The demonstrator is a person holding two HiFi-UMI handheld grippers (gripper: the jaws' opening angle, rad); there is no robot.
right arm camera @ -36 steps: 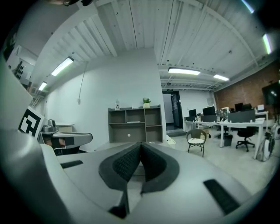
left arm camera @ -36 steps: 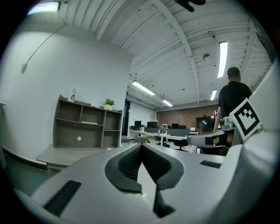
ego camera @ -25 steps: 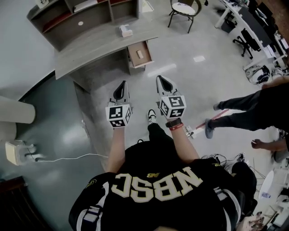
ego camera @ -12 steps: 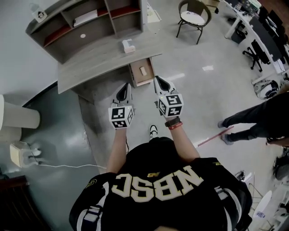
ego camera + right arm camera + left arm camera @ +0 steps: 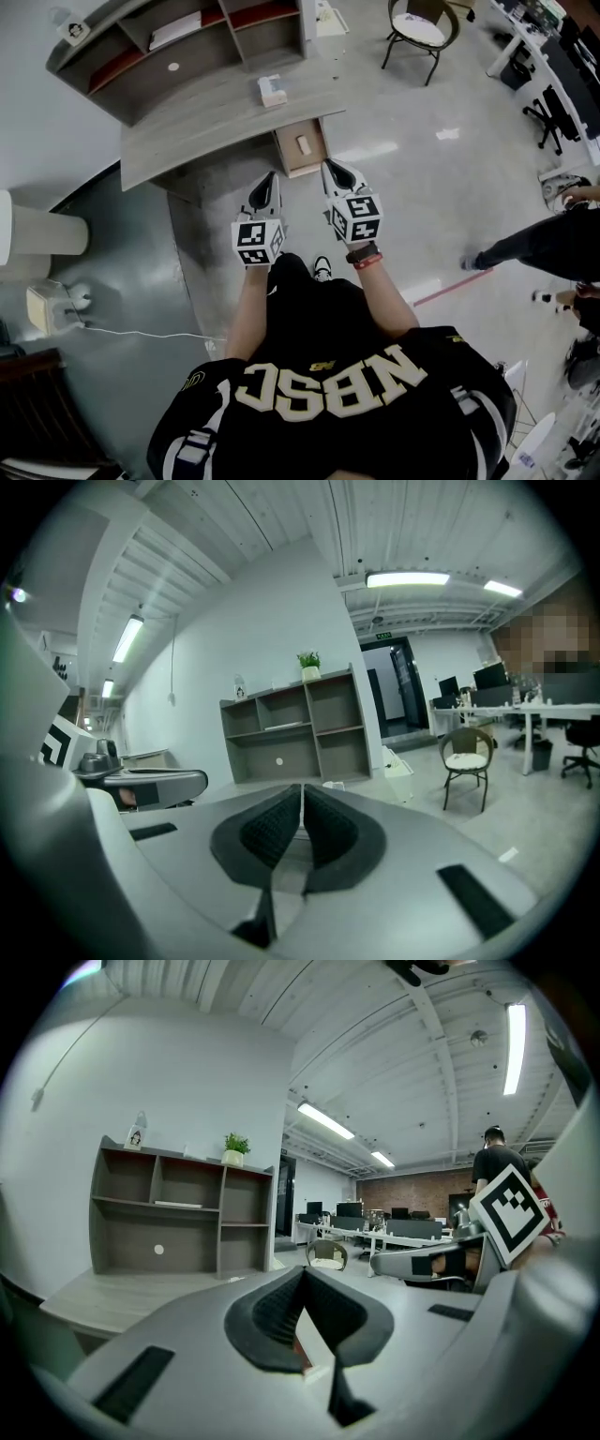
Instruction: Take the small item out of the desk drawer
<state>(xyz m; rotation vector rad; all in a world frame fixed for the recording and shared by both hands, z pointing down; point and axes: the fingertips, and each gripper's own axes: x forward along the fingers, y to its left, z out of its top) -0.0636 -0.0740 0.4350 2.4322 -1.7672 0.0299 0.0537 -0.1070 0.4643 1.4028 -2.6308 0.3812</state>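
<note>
The small item [image 5: 303,143] is lying pale on the brown bottom of the open drawer [image 5: 293,161], about mid-drawer, and nothing is touching it. The drawer is standing pulled out from under the desk [image 5: 202,122], just below a white box [image 5: 272,90] on the desktop, so the way in from above is looking free.

You're holding both tools short of it. In the head view the left gripper [image 5: 270,179] is showing just beside the drawer's near left corner and the right gripper [image 5: 329,169] just beside its near right corner. How far above the drawer they're hovering I can't tell. The left gripper's pads [image 5: 274,1312] are meeting at the tips, clenched on nothing. The right gripper's pads [image 5: 272,832] are pressed together too, also empty.

So you're in the approach, and the grab isn't started. My read: pick one tool, and the right looks the handier. Spread its jaws before you're over the drawer, not inside it. Be tipping its nose down as you go in, because both are pointing more at the shelf unit [image 5: 178,42] than at the drawer bottom. Straddle the item across its narrow side and pinch low, since a piece that small will likely skate away from a glancing touch. Keep the left one clear of the drawer front so it isn't nudging it shut.
</note>
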